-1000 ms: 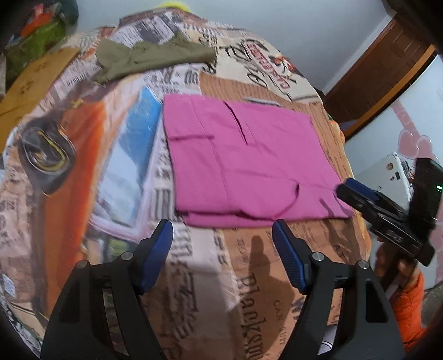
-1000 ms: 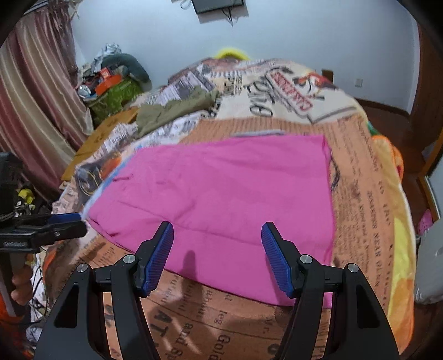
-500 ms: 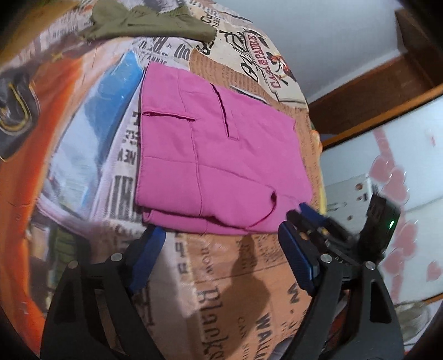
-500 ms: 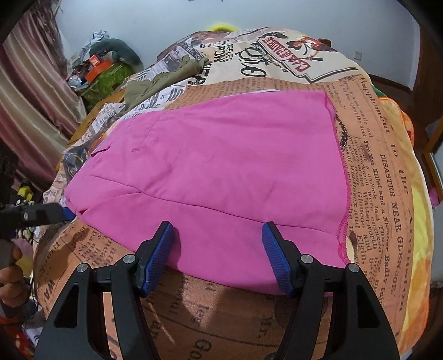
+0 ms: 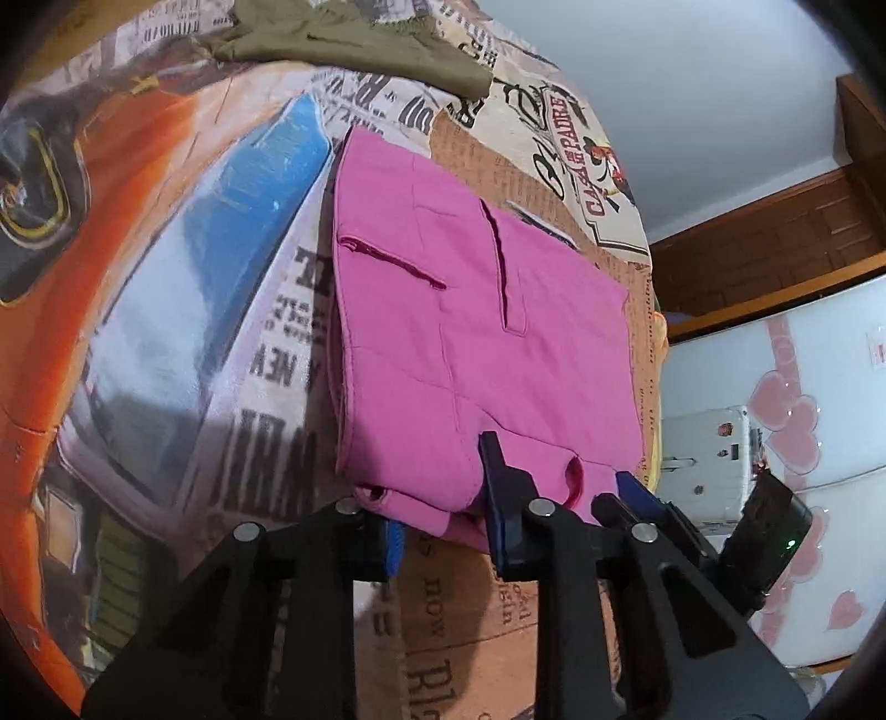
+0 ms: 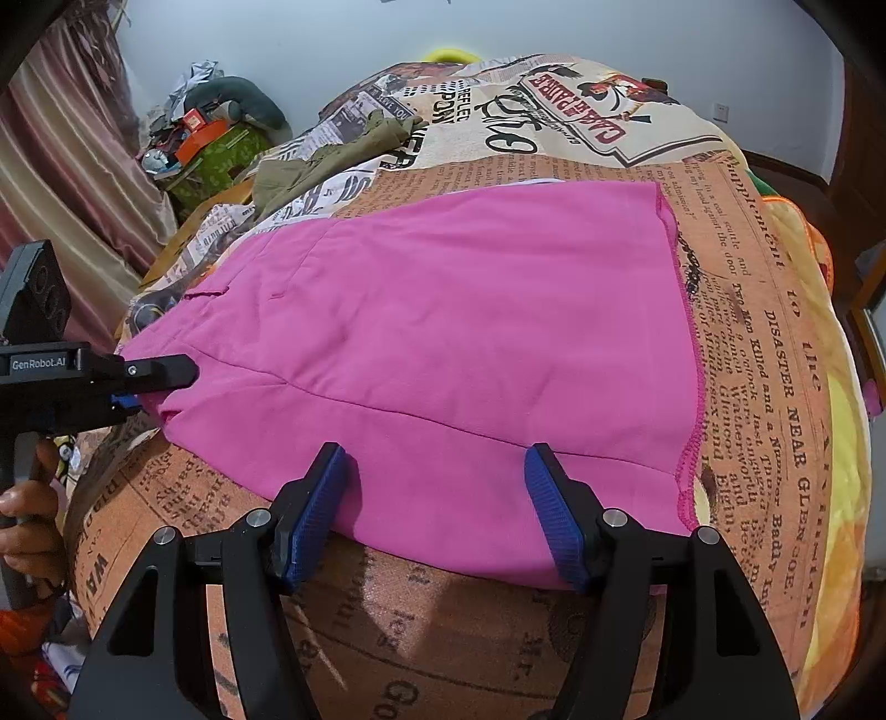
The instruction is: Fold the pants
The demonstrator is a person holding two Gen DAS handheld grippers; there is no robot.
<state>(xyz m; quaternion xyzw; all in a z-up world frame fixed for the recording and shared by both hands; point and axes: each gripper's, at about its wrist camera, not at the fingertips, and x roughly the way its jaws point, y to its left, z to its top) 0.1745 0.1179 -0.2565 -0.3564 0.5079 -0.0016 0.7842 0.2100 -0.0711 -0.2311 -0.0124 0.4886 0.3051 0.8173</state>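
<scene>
Pink pants [image 5: 476,338] lie folded flat on the printed bedspread; they also show in the right wrist view [image 6: 470,343]. My left gripper [image 5: 443,515] is at the near left corner of the pants, its jaws astride the edge, one finger on top of the cloth and one below. In the right wrist view the left gripper [image 6: 155,382] shows at that corner. My right gripper [image 6: 437,515] is open, its fingers straddling the near edge of the pants toward the hem side.
Olive green pants [image 5: 354,44] lie crumpled at the far side of the bed [image 6: 554,637]. A cluttered pile [image 6: 205,127] and a curtain stand at the far left. A white appliance [image 5: 714,448] stands beside the bed.
Both grippers have moved forward and down to the near edge of the pants. The left gripper's jaws have narrowed around the corner edge.
</scene>
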